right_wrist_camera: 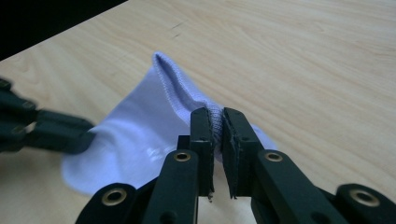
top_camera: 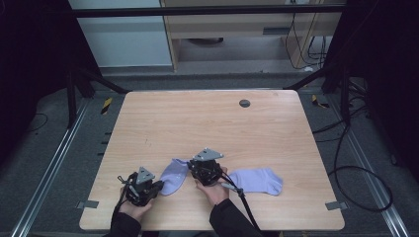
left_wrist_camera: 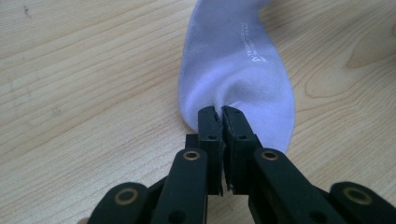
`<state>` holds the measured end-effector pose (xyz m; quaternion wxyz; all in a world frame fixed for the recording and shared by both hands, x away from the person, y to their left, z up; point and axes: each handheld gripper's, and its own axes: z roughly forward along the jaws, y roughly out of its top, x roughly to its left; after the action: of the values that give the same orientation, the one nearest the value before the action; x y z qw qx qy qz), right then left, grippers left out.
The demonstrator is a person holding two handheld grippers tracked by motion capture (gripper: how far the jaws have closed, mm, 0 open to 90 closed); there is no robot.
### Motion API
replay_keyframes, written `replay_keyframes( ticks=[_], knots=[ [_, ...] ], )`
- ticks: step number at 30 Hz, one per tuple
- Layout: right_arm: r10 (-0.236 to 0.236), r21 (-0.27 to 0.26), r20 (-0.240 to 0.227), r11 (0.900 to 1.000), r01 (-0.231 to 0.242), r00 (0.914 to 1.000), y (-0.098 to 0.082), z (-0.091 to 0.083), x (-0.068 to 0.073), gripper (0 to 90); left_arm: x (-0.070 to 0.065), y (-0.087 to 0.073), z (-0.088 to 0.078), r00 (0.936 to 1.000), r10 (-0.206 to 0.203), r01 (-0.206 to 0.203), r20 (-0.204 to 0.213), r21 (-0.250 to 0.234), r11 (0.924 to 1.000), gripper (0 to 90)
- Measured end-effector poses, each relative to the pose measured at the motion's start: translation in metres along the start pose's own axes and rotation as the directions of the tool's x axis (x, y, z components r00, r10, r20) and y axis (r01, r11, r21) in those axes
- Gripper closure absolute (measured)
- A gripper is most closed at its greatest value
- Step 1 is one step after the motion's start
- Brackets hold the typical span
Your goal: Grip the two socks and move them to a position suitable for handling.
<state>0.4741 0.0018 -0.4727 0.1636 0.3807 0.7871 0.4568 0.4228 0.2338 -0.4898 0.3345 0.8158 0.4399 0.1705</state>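
While the pale lilac sock point(top_camera: 174, 176) lies near the front edge of the wooden table point(top_camera: 207, 123), left of centre, it is gripped at both ends. Its toe end is pinched by the left gripper point(left_wrist_camera: 220, 112), whose jaws are closed almost completely, with a small fold of fabric puckered between the pads. Its ribbed cuff is clamped by the right gripper point(right_wrist_camera: 215, 115), whose jaws are likewise drawn nearly together on the hem, so that the cuff is lifted off the wood and stands up as a ridge. In the right gripper view the left gripper's dark jaws are seen at the far left, on the sock's other end. A second sock point(top_camera: 257, 180) of the same colour is laid flat just to the right of the right hand point(top_camera: 213, 190), apart from the first
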Motion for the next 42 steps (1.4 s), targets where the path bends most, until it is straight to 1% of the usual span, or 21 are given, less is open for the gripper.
replay_keyframes(
  ticks=[4,6,10,13,15,18,20,22,24,26,29,35,38,39,41,42],
  knots=[
    [0.011,-0.006,0.034,1.000,-0.011,0.9994,0.005,0.011,-0.006,82.8,0.000,0.000,0.000,1.0000,0.000,0.000,-0.002,0.001,1.0000,86.1],
    [0.004,-0.006,0.050,1.000,-0.004,0.9987,0.007,0.017,-0.008,82.6,0.001,0.000,0.000,1.0000,0.003,-0.003,-0.006,0.003,1.0000,86.0],
    [-0.014,0.006,0.075,1.000,0.013,0.9971,0.011,0.027,-0.011,81.5,0.002,0.000,0.000,0.9999,-0.005,0.005,-0.009,-0.001,1.0000,85.8],
    [-0.029,0.010,0.086,1.000,0.029,0.9958,0.014,0.031,-0.012,77.5,0.003,-0.001,0.001,0.9998,-0.011,0.011,-0.017,-0.004,0.9999,84.5],
    [-0.038,-0.005,0.096,0.999,0.039,0.9947,0.017,0.031,-0.014,72.3,0.005,-0.001,0.000,0.9994,-0.023,0.023,-0.026,-0.007,0.9997,81.6],
    [-0.030,-0.013,0.097,0.999,0.032,0.9948,0.019,0.028,-0.020,67.5,0.006,-0.001,-0.003,0.9984,-0.047,0.047,-0.031,-0.026,0.9986,74.5],
    [-0.031,0.003,0.096,1.000,0.031,0.9948,0.019,0.027,-0.023,65.7,0.007,-0.001,-0.006,0.9974,-0.064,0.063,-0.031,-0.046,0.9970,69.9],
    [-0.030,0.030,0.095,0.999,0.027,0.9951,0.016,0.027,-0.027,64.6,0.008,-0.001,-0.010,0.9959,-0.082,0.080,-0.039,-0.062,0.9949,66.4],
    [-0.032,0.048,0.099,0.998,0.027,0.9946,0.014,0.029,-0.031,64.6,0.009,-0.002,-0.012,0.9939,-0.098,0.095,-0.051,-0.065,0.9934,64.6],
    [-0.025,0.068,0.101,0.998,0.018,0.9946,0.010,0.033,-0.035,65.3,0.010,-0.004,-0.012,0.9919,-0.109,0.106,-0.064,-0.051,0.9930,64.1],
    [-0.018,0.096,0.100,0.995,0.008,0.9948,0.006,0.040,-0.039,67.4,0.010,-0.004,-0.009,0.9899,-0.118,0.115,-0.079,-0.033,0.9928,65.3],
    [-0.013,0.138,0.100,0.990,0.000,0.9949,0.000,0.047,-0.038,72.3,0.007,-0.005,-0.005,0.9905,-0.119,0.119,-0.069,0.003,0.9928,70.5],
    [-0.014,0.155,0.097,0.988,-0.001,0.9952,-0.001,0.048,-0.038,78.2,0.005,-0.004,-0.002,0.9913,-0.120,0.121,-0.055,0.021,0.9924,78.3],
    [-0.005,0.158,0.092,0.987,-0.009,0.9958,-0.001,0.048,-0.037,82.8,0.005,-0.004,-0.001,0.9918,-0.117,0.118,-0.051,0.025,0.9926,83.1],
    [0.001,0.163,0.086,0.986,-0.015,0.9963,0.000,0.048,-0.036,87.3,0.005,-0.003,-0.001,0.9928,-0.109,0.111,-0.048,0.032,0.9933,86.1],
    [0.007,0.165,0.087,0.986,-0.021,0.9962,0.000,0.047,-0.036,87.8,0.005,-0.002,-0.001,0.9932,-0.108,0.109,-0.044,0.033,0.9935,86.8]
  ],
)
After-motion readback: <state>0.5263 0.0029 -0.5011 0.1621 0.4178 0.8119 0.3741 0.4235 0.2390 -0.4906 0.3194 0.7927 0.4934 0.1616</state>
